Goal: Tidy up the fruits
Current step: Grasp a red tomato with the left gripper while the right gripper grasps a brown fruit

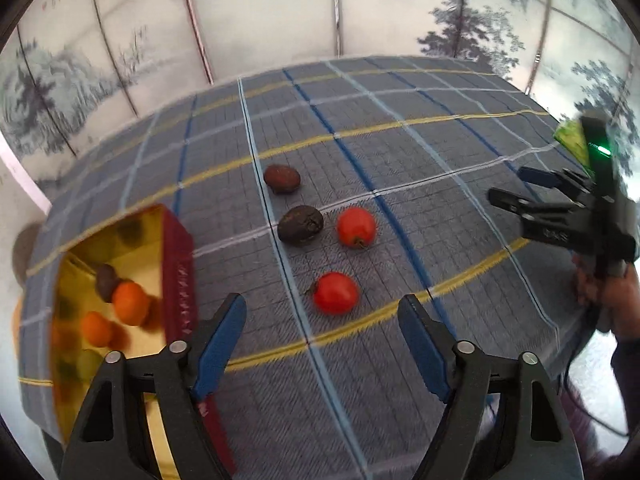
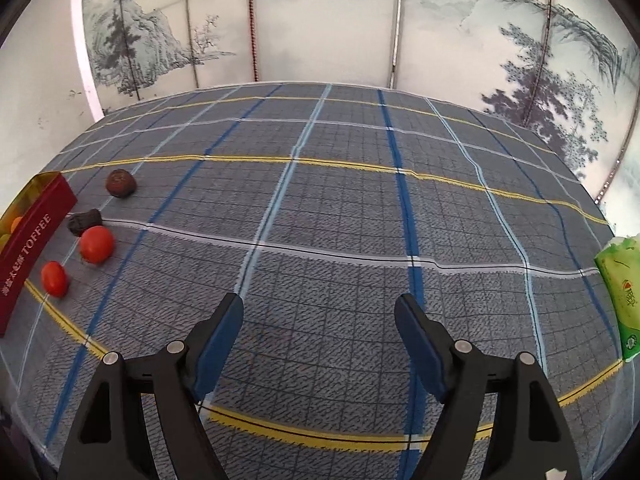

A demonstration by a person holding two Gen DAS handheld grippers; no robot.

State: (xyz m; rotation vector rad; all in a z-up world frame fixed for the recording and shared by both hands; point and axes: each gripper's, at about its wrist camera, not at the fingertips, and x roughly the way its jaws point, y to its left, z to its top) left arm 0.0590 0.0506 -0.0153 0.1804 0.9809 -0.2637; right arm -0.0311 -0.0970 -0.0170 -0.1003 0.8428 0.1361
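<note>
Two red tomatoes lie on the checked tablecloth, one near (image 1: 335, 293) and one farther (image 1: 355, 226). Beside them lie a dark avocado (image 1: 300, 224) and a brown round fruit (image 1: 282, 178). A red box with a gold inside (image 1: 176, 264) at the left holds oranges (image 1: 130, 303) and dark fruit. My left gripper (image 1: 322, 340) is open and empty, just short of the near tomato. My right gripper (image 2: 319, 340) is open and empty over bare cloth; it also shows in the left wrist view (image 1: 516, 186). In the right wrist view the tomatoes (image 2: 96, 244), avocado (image 2: 84, 222) and box (image 2: 32, 248) are far left.
A green tissue pack (image 2: 622, 296) lies at the table's right edge. A painted folding screen (image 2: 320, 20) stands behind the table. The tablecloth (image 2: 340, 208) stretches between the fruits and the tissue pack.
</note>
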